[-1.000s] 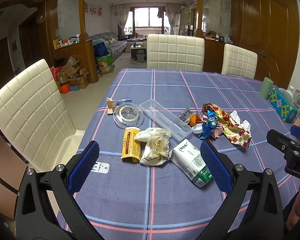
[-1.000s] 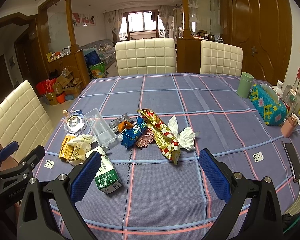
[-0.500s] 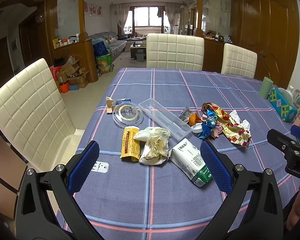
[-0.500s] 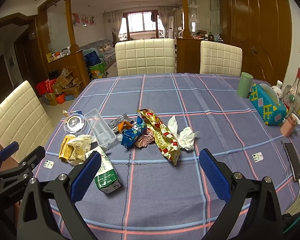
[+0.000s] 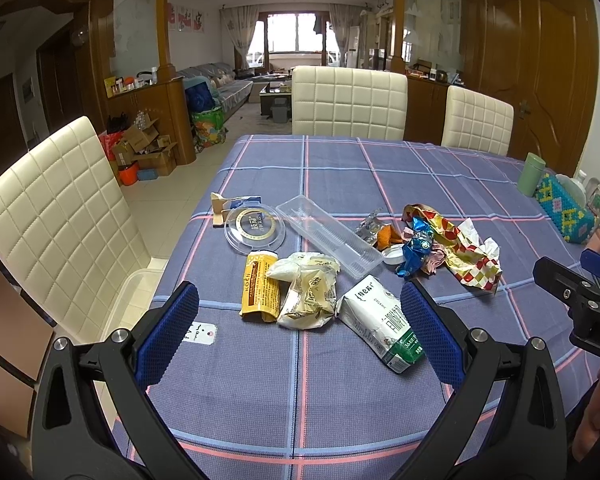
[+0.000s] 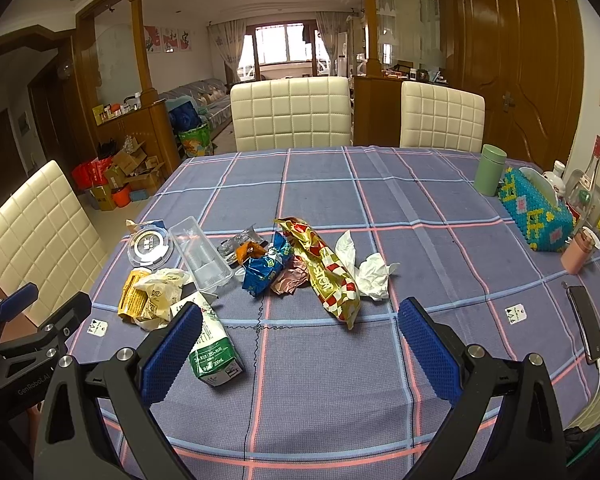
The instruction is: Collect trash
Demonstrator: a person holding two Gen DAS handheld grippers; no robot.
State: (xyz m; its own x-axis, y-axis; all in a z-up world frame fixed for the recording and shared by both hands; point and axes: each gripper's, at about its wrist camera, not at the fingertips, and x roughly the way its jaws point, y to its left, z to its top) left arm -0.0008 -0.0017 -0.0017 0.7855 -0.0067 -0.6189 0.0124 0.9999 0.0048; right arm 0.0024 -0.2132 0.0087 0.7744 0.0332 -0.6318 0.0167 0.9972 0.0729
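Observation:
Trash lies scattered on the blue checked tablecloth (image 5: 340, 400): a white and green milk carton (image 5: 380, 322) (image 6: 212, 346), a cream wrapper (image 5: 306, 294), a yellow packet (image 5: 260, 286), a clear plastic tray (image 5: 332, 236), a round clear lid (image 5: 254, 226), a blue foil wrapper (image 6: 266, 266), a gold and red wrapper (image 6: 328, 276) and a white tissue (image 6: 370, 270). My left gripper (image 5: 298, 330) is open and empty, hovering near the front edge before the carton. My right gripper (image 6: 298, 350) is open and empty, to the right of the left one.
White padded chairs stand at the left (image 5: 52, 224) and far side (image 5: 348, 102). A green cup (image 6: 489, 175), a beaded tissue box (image 6: 538, 210), a pink bottle (image 6: 580, 250) and a phone (image 6: 588, 328) sit at the table's right edge.

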